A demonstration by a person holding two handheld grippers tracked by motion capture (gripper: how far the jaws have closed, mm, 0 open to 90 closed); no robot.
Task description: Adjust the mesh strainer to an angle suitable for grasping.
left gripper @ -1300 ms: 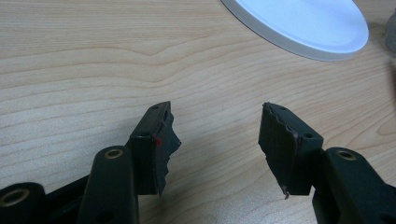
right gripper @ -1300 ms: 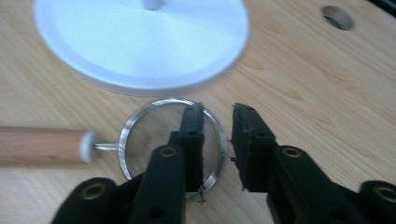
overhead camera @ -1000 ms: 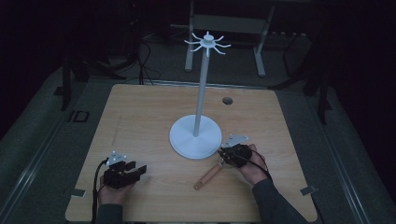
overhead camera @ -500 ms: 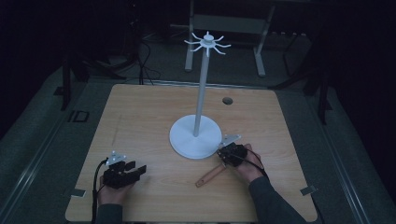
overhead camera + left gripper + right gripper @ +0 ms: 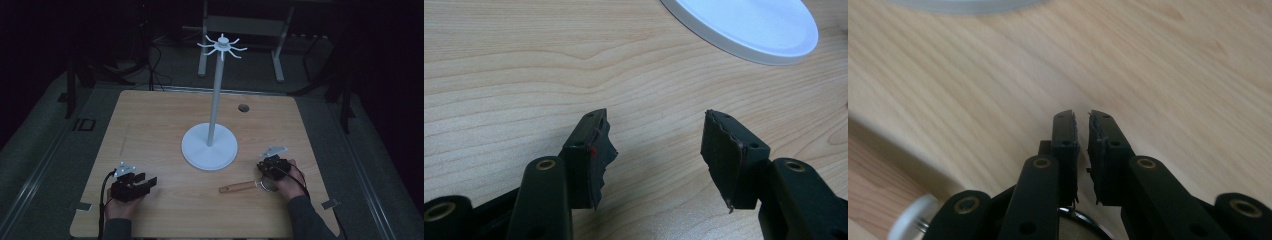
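Observation:
A wooden-handled utensil (image 5: 239, 188) lies almost level across the table's near right, its metal end by my right gripper (image 5: 272, 167). In the right gripper view the jaws of that gripper (image 5: 1082, 117) stand nearly together, a dark metal ring (image 5: 1075, 215) sits at their base, and the blurred wooden handle (image 5: 878, 170) runs off to the left. It looks shut on the utensil's metal end. My left gripper (image 5: 132, 187) rests near the front left, and its jaws (image 5: 654, 130) are wide open over bare wood.
A tall white stand (image 5: 215, 100) with hooks at its top rises from a round base (image 5: 209, 146) at mid-table; the base edge (image 5: 744, 27) lies ahead of the left gripper. A small round hole (image 5: 243, 107) marks the wooden table (image 5: 150, 130) at the back.
My right gripper has moved right and toward the near edge, taking the utensil's metal end along; the handle has swung from slanted to nearly level. The left gripper has stayed put.

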